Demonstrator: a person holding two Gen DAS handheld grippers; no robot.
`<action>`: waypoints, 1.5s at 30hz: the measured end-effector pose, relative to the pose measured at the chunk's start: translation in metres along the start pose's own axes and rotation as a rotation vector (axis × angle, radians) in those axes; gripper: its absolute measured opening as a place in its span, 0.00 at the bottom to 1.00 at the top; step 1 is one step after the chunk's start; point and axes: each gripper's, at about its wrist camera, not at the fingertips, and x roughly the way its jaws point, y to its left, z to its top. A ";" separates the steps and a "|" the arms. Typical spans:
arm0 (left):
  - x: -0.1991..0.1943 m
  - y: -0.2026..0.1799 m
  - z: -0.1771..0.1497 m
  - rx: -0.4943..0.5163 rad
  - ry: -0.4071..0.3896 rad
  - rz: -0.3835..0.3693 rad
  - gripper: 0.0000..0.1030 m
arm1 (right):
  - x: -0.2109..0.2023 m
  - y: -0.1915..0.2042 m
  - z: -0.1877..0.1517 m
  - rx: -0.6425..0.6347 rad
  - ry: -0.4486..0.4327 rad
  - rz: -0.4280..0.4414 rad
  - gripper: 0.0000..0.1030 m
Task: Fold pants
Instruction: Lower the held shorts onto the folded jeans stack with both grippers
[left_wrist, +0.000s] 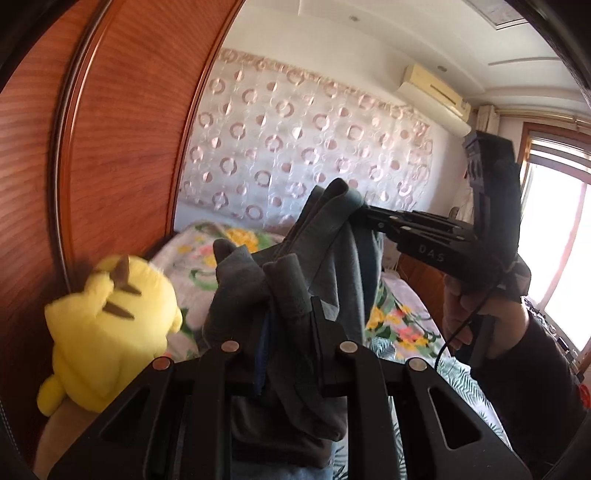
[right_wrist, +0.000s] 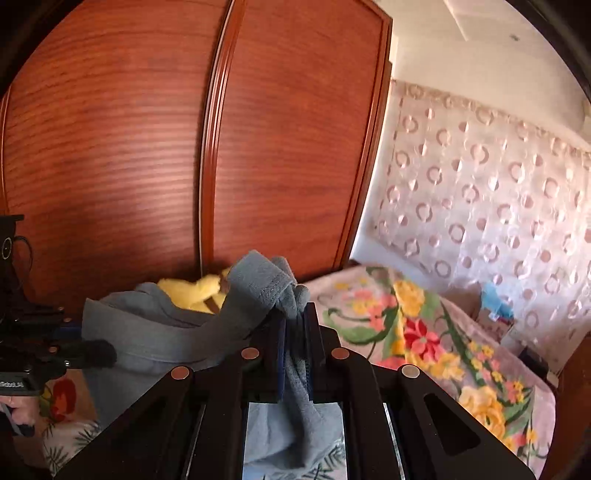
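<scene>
The grey pants (left_wrist: 332, 266) hang in the air between both grippers, above the bed. My left gripper (left_wrist: 290, 306) is shut on one bunched edge of the pants. My right gripper (right_wrist: 295, 314) is shut on another edge of the pants (right_wrist: 155, 339). In the left wrist view the right gripper (left_wrist: 364, 214) comes in from the right, its tips pinching the cloth up high. In the right wrist view the left gripper (right_wrist: 79, 338) shows at the far left, its tips at the cloth's edge. The cloth sags between the two grips.
A bed with a floral cover (right_wrist: 424, 332) lies below. A yellow plush toy (left_wrist: 107, 325) sits against the wooden wardrobe (right_wrist: 147, 147) on the left. A patterned curtain (left_wrist: 295, 140) covers the far wall. A bright window (left_wrist: 554, 240) is at the right.
</scene>
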 end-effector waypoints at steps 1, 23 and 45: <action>-0.003 -0.001 0.006 0.007 -0.010 0.004 0.20 | -0.003 -0.001 0.005 -0.003 -0.012 -0.001 0.08; 0.013 0.024 -0.011 -0.003 0.119 0.116 0.20 | 0.015 -0.016 -0.053 0.027 0.122 0.040 0.08; 0.025 0.019 -0.063 0.022 0.226 0.148 0.48 | 0.040 -0.026 -0.077 0.222 0.219 0.022 0.37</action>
